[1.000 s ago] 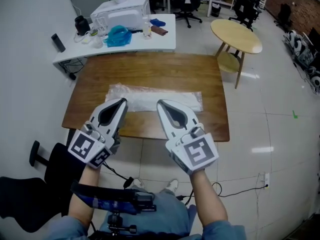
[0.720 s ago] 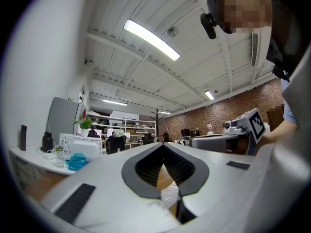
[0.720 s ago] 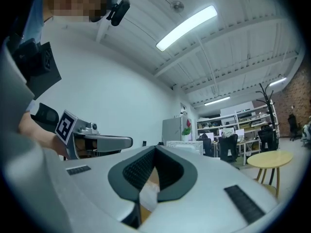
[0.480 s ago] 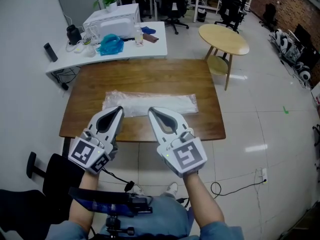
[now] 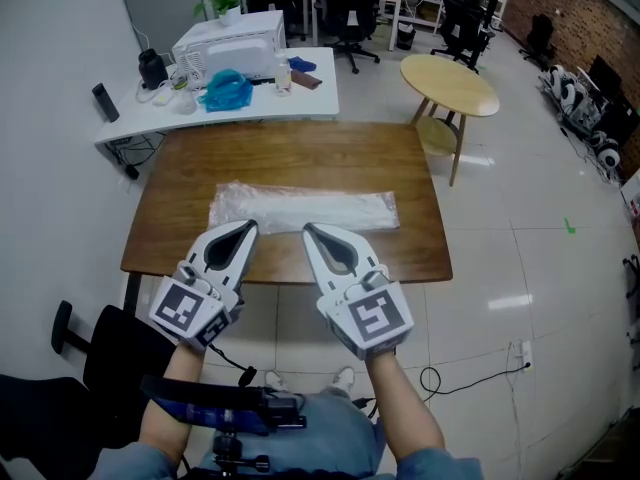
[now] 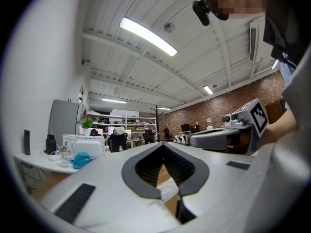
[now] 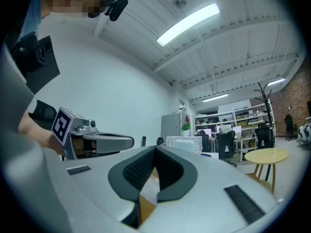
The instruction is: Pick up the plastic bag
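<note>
A long clear plastic bag (image 5: 300, 208) lies flat across the middle of the brown wooden table (image 5: 300, 153). My left gripper (image 5: 249, 227) hovers just short of the bag's near edge, its jaws closed together with nothing between them. Close beside it, my right gripper (image 5: 309, 230) is likewise shut and empty, its tips at the bag's near edge. In the left gripper view only a sliver of the bag (image 6: 167, 189) shows through the closed jaws, and the right gripper (image 6: 194, 139) stands alongside. The right gripper view shows the left gripper (image 7: 130, 141) at its left.
Behind the brown table stands a white desk (image 5: 215, 103) with a microwave (image 5: 232, 43), a blue bag (image 5: 225, 90) and small items. A round yellow side table (image 5: 448, 83) stands at the right rear. Office chairs (image 5: 350, 3) stand farther back. A black chair (image 5: 95, 353) is near my left.
Both grippers have stayed shut and side by side. They shifted slightly over the last second and their tips now sit a bit closer to the bag's near edge.
</note>
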Demonstrator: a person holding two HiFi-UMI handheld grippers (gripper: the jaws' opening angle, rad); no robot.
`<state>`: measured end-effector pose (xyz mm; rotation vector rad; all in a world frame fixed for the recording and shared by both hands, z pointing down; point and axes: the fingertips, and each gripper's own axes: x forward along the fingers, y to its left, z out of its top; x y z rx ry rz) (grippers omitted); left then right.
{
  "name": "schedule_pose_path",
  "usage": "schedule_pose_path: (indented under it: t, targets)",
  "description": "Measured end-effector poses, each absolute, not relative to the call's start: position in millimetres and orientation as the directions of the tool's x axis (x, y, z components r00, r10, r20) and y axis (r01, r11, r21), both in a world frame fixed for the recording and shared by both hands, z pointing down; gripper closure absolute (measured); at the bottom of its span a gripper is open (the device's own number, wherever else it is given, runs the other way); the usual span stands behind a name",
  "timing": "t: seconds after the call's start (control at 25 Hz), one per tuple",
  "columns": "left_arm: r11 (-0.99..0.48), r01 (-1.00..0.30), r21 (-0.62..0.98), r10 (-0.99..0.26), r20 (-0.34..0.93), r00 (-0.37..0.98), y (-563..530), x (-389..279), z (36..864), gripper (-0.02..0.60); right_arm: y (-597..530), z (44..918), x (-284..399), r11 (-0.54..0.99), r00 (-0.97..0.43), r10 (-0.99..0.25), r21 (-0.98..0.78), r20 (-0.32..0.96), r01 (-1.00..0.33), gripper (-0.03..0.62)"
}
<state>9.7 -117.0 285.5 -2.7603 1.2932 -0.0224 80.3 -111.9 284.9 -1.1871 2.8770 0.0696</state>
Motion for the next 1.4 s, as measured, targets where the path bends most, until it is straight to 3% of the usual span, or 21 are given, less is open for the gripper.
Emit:
schedule_pose_path:
  t: [1.4]
  targets:
    - [-0.654, -0.751, -0.091, -0.754, -0.009, 0.657, -118.5, 15.2, 288.6, 0.569, -110.0, 284.9, 72.4, 0.715, -0.717, -0.697, 0.055, -0.026, -0.697, 0.594]
